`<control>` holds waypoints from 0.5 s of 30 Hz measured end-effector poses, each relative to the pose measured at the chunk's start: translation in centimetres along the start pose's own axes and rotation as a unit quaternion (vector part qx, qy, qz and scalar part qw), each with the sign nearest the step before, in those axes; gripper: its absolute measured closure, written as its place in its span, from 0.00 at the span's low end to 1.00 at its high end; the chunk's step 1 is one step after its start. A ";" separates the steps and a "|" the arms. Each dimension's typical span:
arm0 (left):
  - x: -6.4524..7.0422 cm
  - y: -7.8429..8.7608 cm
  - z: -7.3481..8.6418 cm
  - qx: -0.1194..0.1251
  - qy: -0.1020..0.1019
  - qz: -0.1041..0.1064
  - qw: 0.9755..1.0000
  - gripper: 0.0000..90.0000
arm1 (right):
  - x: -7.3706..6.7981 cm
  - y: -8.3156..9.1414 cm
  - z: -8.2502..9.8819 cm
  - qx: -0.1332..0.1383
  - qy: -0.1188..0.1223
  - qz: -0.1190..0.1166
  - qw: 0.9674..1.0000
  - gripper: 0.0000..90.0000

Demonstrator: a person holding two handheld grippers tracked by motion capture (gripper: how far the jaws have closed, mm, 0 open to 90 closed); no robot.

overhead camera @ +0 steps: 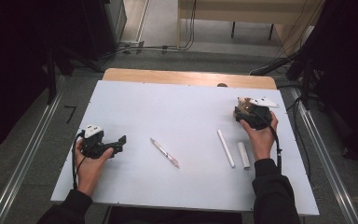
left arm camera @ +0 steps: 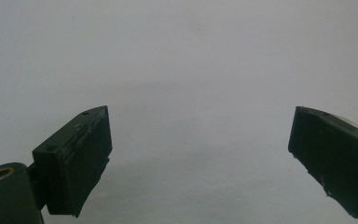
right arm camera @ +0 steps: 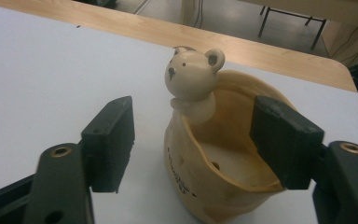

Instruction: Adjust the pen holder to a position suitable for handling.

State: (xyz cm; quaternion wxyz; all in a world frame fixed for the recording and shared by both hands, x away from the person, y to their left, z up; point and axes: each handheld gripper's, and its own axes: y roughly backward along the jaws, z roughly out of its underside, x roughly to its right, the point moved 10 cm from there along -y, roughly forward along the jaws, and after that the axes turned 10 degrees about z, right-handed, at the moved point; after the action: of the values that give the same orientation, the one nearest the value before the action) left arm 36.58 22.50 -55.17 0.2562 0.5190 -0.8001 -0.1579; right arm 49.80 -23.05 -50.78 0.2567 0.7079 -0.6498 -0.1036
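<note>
A cream ceramic pot with a small bear figure [right arm camera: 193, 77] on its rim stands at the far right of the white table top [overhead camera: 168, 107]; from above the pot [overhead camera: 245, 103] peeks out past my right hand. My right gripper [right arm camera: 196, 135] straddles the pot's near wall. One jaw is over the pot's hollow and the other stands outside with a clear gap, so it is open. At the left edge my left gripper [overhead camera: 121, 142] rests low, pointing right, and in its own view the left gripper [left arm camera: 200, 154] is open with bare table between the pads.
A pen [overhead camera: 164, 152] lies at an angle in the middle of the table. To its right lie a long white stick [overhead camera: 225, 148] and a short white cylinder [overhead camera: 243, 154], near my right wrist. A wooden strip [overhead camera: 186, 77] borders the far edge.
</note>
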 end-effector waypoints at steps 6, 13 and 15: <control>0.0 0.0 0.0 0.000 0.002 0.000 1.000 0.08 | -0.4 -0.8 -0.2 0.000 -0.001 -0.001 1.000 0.43; 0.0 0.1 0.0 0.001 0.002 0.002 1.000 0.09 | -0.6 -1.9 -0.1 -0.007 -0.009 0.001 1.000 0.55; -0.1 0.1 0.0 0.001 0.003 0.002 1.000 0.09 | -0.6 -2.1 -0.1 -0.009 -0.009 0.003 1.000 0.58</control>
State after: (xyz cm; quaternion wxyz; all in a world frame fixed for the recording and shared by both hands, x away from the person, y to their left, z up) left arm 36.47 22.61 -55.14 0.2583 0.5179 -0.8006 -0.1551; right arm 51.57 -22.39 -51.82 0.2576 0.7027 -0.6532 -0.1149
